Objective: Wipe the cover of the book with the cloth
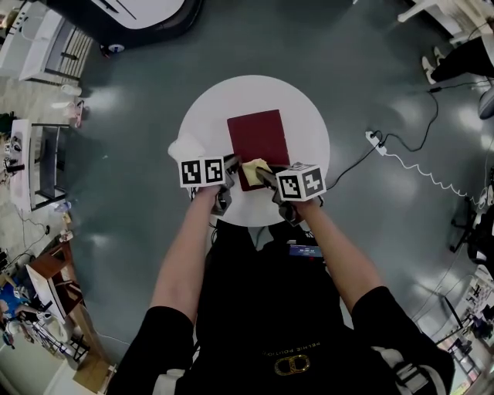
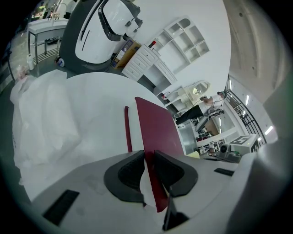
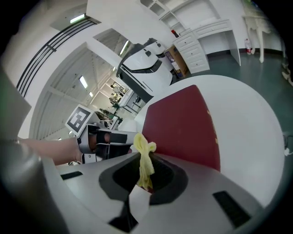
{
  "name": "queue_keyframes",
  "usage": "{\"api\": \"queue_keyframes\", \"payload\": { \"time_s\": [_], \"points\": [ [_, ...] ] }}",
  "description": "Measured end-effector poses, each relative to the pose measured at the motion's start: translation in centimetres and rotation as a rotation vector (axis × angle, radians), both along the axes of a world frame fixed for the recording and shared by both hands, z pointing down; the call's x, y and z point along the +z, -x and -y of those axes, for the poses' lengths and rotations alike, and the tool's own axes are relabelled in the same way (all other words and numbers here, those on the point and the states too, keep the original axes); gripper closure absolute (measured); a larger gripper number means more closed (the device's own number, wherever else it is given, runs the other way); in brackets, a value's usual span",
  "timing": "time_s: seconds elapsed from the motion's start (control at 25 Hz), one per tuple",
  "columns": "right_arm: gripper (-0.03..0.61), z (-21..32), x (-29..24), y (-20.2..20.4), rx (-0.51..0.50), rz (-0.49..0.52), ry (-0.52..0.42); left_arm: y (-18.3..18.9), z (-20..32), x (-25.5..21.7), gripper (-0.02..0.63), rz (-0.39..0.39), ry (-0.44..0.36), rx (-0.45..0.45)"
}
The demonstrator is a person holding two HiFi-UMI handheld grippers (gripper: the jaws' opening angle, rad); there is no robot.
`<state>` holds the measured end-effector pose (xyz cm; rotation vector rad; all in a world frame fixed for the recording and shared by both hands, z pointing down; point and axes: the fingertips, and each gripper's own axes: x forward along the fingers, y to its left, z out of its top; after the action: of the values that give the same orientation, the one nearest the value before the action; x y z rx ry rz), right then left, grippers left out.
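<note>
The book lies flat in the middle of the round white table. It is dark red, smooth and hard, and shaped like a rectangle. Its long sides run away from the person, and its far end leans a little to the left.

At the side of the table closest to the person, both grippers meet the book's near end. The left gripper is pinching the near left corner of the red cover between its dark, ridged pads. The right gripper is squeezed tight on the cloth. The cloth is soft, yellow and all bunched up, and it sticks out past the pads in a twisted lump. It sits on the book's near edge.

At the table's left edge sits a puffy white bag, thin and crinkly.

On the shiny grey floor to the right of the table lie a white power strip and its thin black cable. Past the table's far side stands a big white and dark machine with round edges.
</note>
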<state>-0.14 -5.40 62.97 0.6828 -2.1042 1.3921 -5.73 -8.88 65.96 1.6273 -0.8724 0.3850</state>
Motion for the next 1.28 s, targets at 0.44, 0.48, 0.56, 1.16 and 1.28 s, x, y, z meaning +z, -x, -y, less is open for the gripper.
{"api": "queue_keyframes", "payload": {
  "time_s": [0.44,0.48,0.56,1.16,1.28],
  "points": [
    [0.492,0.1,1.2,2.0,0.012,-0.053,0.006,0.2,0.1,0.1,0.545,-0.007,-0.002,-0.015],
    [0.492,0.1,1.3,1.9,0.015,-0.059,0.005,0.2,0.1,0.0,0.546,-0.008,-0.003,-0.016],
    [0.492,0.1,1.4,1.8,0.018,-0.064,0.002,0.2,0.1,0.0,0.545,-0.010,-0.004,-0.021],
    [0.492,1.0,1.4,-0.5,0.044,-0.110,-0.024,0.2,0.0,0.1,0.545,0.000,-0.017,-0.022],
    [0.492,1.3,1.3,-1.5,0.062,-0.120,-0.027,0.3,0.0,0.0,0.545,0.002,-0.017,-0.022]
  ]
}}
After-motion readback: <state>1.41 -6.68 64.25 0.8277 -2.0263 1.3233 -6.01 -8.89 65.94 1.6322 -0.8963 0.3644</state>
